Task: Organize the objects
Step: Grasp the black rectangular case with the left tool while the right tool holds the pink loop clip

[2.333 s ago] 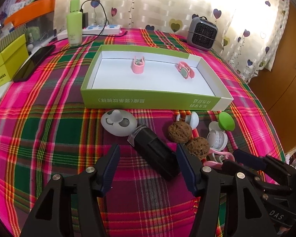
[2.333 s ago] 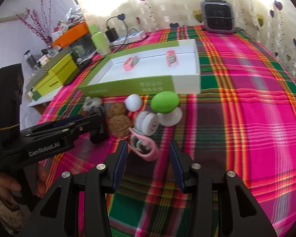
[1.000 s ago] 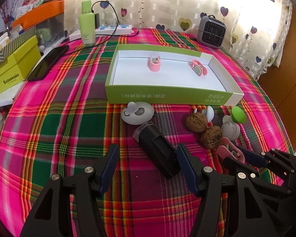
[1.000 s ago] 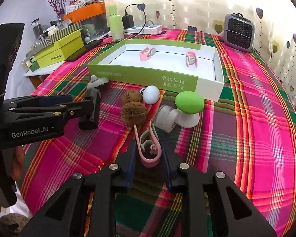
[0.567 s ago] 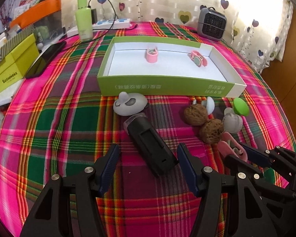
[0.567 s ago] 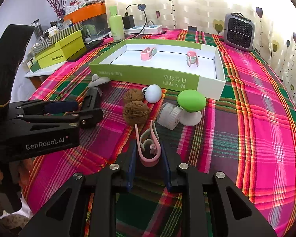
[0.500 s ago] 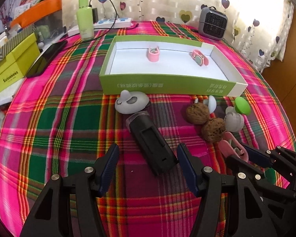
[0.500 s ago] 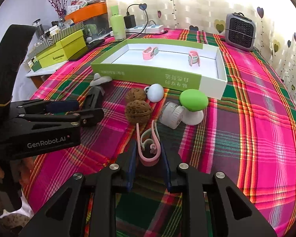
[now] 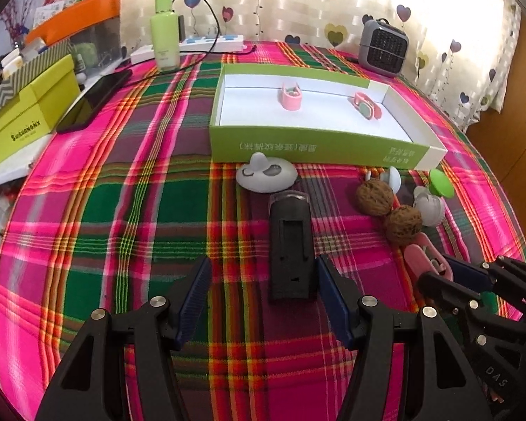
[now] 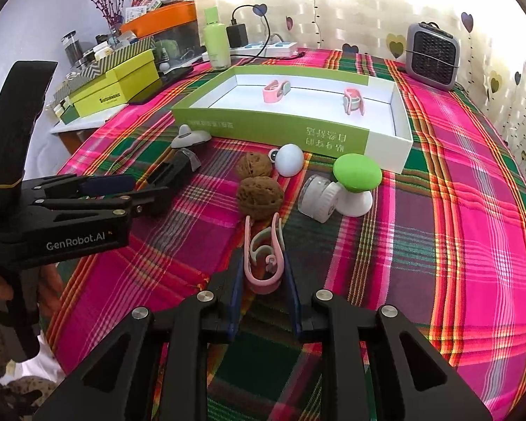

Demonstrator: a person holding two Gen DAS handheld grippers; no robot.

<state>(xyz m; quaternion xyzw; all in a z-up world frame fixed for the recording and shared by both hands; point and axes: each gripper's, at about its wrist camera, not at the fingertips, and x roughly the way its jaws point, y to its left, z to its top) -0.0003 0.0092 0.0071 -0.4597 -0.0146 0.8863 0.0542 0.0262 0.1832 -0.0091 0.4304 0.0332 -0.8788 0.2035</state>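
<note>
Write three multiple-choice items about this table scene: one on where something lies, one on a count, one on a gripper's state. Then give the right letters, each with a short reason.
1. Where does the black device lie?
A. inside the green box
B. on the plaid cloth, between the left gripper's open fingers
C. on top of the heater

2. How many pink clips lie inside the green box?
A. none
B. two
C. four

3. What is the state of the right gripper?
A. shut on a pink clip
B. wide open over a walnut
C. holding the green mushroom-shaped piece

Answers:
1 B: the left wrist view shows it flat on the cloth, in front of the box, with the left gripper open around its near end.
2 B: two clips sit on the white floor.
3 A: its pads press both sides of the pink clip.
</note>
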